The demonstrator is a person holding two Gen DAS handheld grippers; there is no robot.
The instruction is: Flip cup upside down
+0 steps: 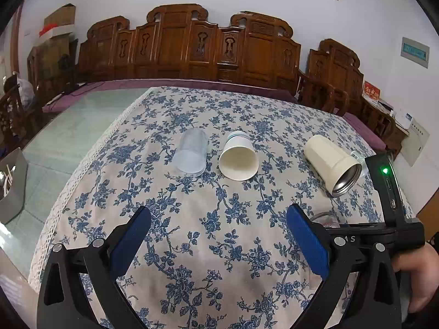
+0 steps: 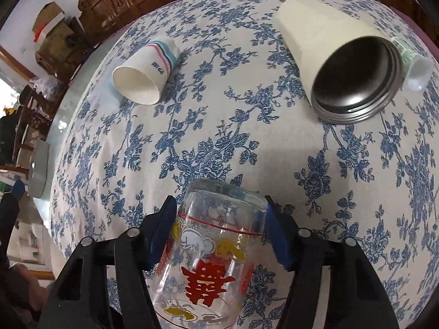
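Observation:
My right gripper (image 2: 219, 219) is shut on a clear glass cup (image 2: 211, 249) with a red character print; the cup's base points away from the camera, over the floral tablecloth (image 2: 219, 137). My left gripper (image 1: 219, 238) is open and empty, low over the cloth (image 1: 219, 219). Beyond it three cups lie on their sides: a clear plastic cup (image 1: 191, 152), a white paper cup (image 1: 238, 155) and a cream steel-lined cup (image 1: 333, 163). The paper cup (image 2: 144, 75) and the cream cup (image 2: 340, 68) also show in the right wrist view.
A small clear cup (image 2: 414, 68) lies behind the cream cup. The glass tabletop (image 1: 63, 142) extends left of the cloth. Carved wooden chairs (image 1: 192, 46) line the wall behind. A grey container (image 1: 12, 189) stands at the left edge. The right gripper's body (image 1: 384, 219) is at the right.

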